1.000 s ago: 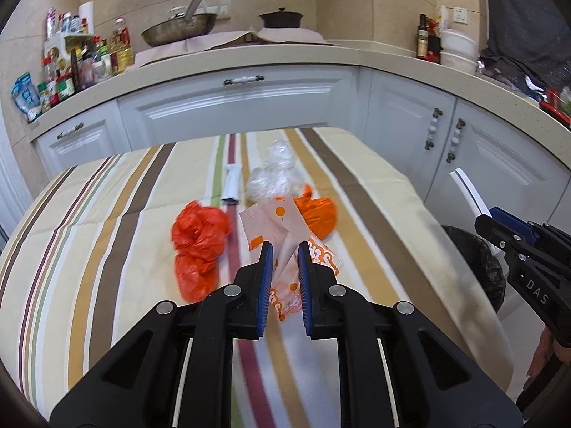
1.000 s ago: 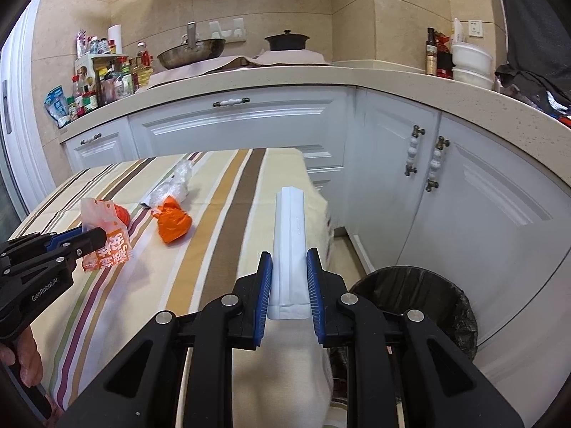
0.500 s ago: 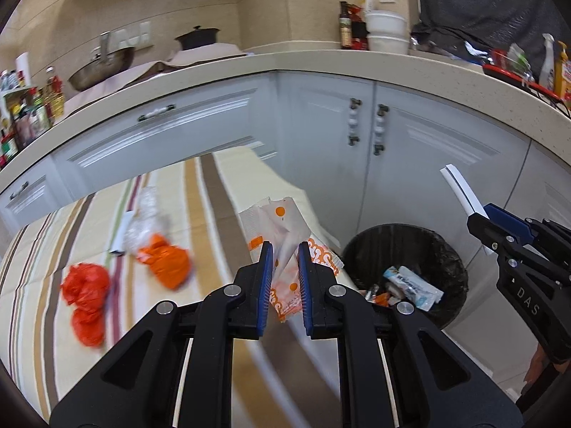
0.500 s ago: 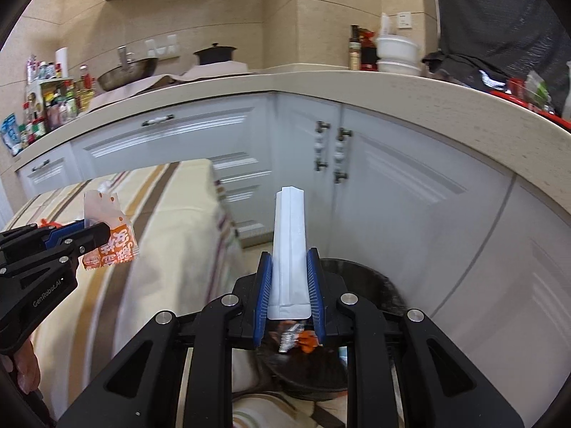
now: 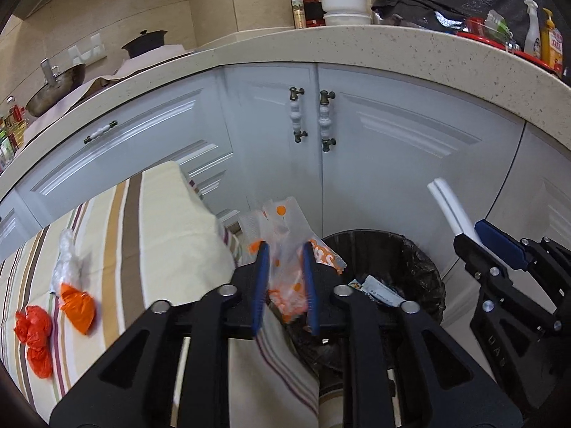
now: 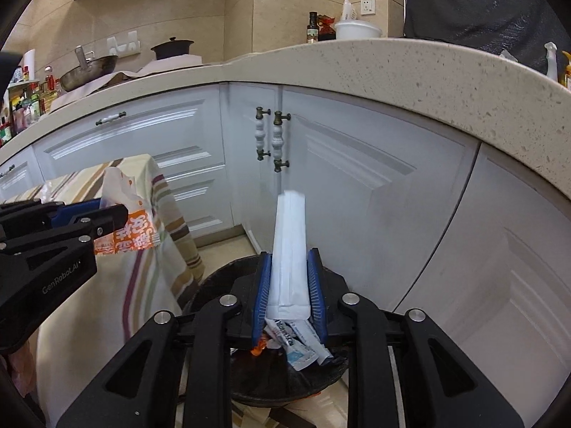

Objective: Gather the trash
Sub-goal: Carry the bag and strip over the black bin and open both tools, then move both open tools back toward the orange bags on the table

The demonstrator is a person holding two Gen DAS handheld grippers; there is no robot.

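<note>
Above bin [image 6: 285,381]: wrapper [image 6: 289,249] between, seemingly, hand-held gripper [image 6: 288,285].

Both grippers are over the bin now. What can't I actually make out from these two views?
- Trash bin contents: left wrist view, mostly hidden behind the left hand-held gripper and its orange-printed bag.
- Bin's near rim: right wrist view, covered by the right hand-held gripper holding the white packet.
- Wrapper print: too small.
- Red bags: smeared near the left view's edge.
</note>
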